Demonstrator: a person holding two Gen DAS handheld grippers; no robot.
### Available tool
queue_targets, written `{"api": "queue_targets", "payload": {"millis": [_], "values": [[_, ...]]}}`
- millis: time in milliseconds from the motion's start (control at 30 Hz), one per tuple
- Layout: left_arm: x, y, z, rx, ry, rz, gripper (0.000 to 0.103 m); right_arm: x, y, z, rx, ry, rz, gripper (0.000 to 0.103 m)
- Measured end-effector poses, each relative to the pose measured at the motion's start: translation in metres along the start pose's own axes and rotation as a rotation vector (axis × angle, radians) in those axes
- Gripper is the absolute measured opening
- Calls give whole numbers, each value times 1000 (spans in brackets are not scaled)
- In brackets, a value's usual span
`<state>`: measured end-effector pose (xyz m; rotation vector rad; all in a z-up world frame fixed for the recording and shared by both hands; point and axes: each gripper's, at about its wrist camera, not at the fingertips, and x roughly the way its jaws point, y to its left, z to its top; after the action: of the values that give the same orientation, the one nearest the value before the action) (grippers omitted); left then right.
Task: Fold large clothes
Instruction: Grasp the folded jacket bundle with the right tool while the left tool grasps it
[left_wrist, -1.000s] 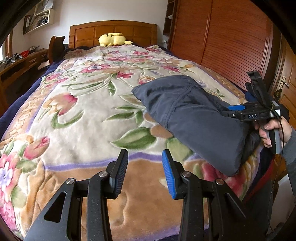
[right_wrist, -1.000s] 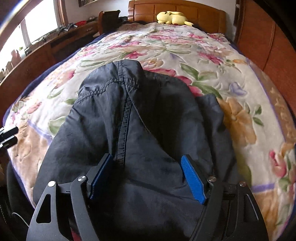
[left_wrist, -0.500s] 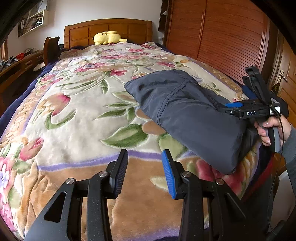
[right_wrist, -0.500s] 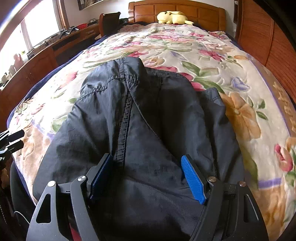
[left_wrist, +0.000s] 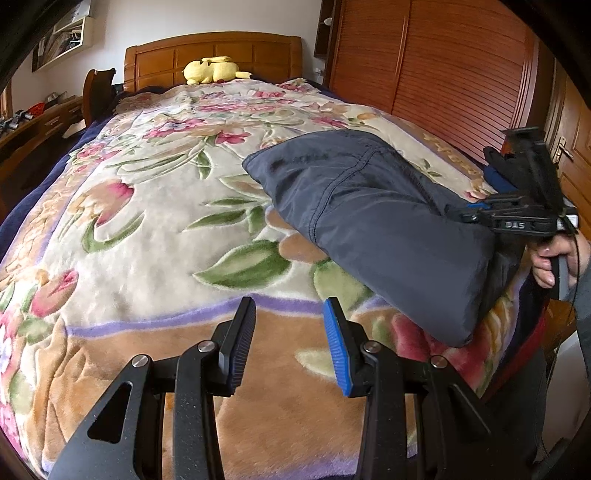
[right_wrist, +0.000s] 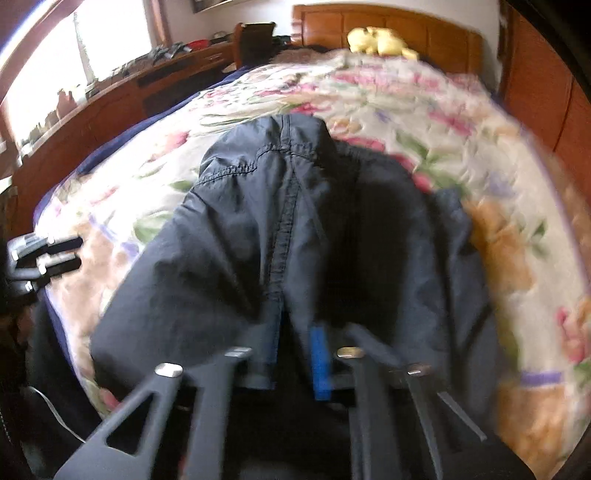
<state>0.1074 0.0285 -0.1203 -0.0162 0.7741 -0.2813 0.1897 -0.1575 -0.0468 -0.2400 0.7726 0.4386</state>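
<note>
A dark navy garment (left_wrist: 373, 221) lies folded over on the right side of the floral bedspread (left_wrist: 155, 206), its near end over the bed's foot edge. In the right wrist view the garment (right_wrist: 280, 236) fills the middle, its stitched seam running toward the jaws. My right gripper (right_wrist: 295, 350) is shut on the near edge of the garment; it also shows at the right of the left wrist view (left_wrist: 476, 210). My left gripper (left_wrist: 290, 339) is open and empty, over the foot of the bed, left of the garment.
A yellow plush toy (left_wrist: 212, 70) lies by the wooden headboard (left_wrist: 214, 55). Wooden wardrobe doors (left_wrist: 443, 74) run along the right side of the bed. A wooden desk (right_wrist: 122, 99) with small items stands along the left under a window.
My right gripper's jaws were wide open around the garment's near end; now they are closed on it. The left gripper has stayed open and shifted slightly.
</note>
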Motion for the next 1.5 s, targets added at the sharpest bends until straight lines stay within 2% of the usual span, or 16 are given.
{"api": "queue_targets", "payload": {"millis": [200, 367, 433, 567, 700, 833, 1033, 1167, 1400, 1500], "values": [[6, -10, 21, 20, -21, -31, 39, -56, 6, -7, -4, -180, -90, 6], [13, -27, 51, 63, -49, -67, 40, -99, -17, -25, 49, -254, -151, 4], [18, -34, 62, 77, -59, -80, 46, -110, -31, -38, 83, -266, -183, 4], [39, -49, 89, 100, -69, -118, 54, -93, -59, -77, 155, -185, -262, 4], [68, -59, 110, 116, -42, -132, 55, -63, -77, -111, 229, -121, -233, 4], [92, -65, 126, 137, -21, -118, 55, -56, -75, -107, 221, -129, -233, 4], [130, -61, 155, 147, -8, -77, 55, -32, -71, -105, 159, -78, -247, 4], [163, -52, 172, 129, 24, -64, 55, -32, -74, -107, 183, -94, -221, 5], [212, -43, 186, 84, 78, -65, 56, -32, -82, -113, 207, -112, -185, 5], [226, -47, 185, 107, 90, -38, 61, -31, -84, -113, 212, -110, -177, 5]]}}
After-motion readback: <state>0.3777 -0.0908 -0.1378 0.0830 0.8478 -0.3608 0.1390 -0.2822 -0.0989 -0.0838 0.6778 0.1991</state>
